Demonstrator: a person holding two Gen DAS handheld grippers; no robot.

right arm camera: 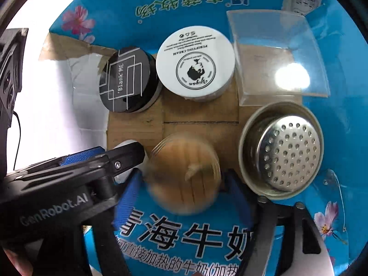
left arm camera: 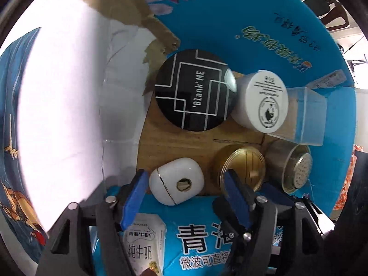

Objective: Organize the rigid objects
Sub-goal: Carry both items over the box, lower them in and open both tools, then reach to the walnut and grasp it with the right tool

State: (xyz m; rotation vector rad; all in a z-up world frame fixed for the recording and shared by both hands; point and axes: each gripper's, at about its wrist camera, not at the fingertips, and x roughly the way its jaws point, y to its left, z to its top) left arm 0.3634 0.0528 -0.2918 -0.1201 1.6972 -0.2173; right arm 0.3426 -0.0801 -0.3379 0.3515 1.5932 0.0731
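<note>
Fingers of your left hand-held gripper (left arm camera: 184,184) stand released around the white case (left arm camera: 176,184) at the box's (left arm camera: 264,18) near edge; your right hand-held gripper (right arm camera: 181,179) straddles the blurred gold lid (right arm camera: 184,172), grip uncertain.

The left gripper (left arm camera: 184,184) is seen with its blue-padded jaws spread apart, nothing being clamped between them. The right gripper (right arm camera: 181,184) is likewise held with jaws parted, blue pads at either side. In the right wrist view, the left gripper's black body is seen reaching in from the left, just beside the right one.
</note>
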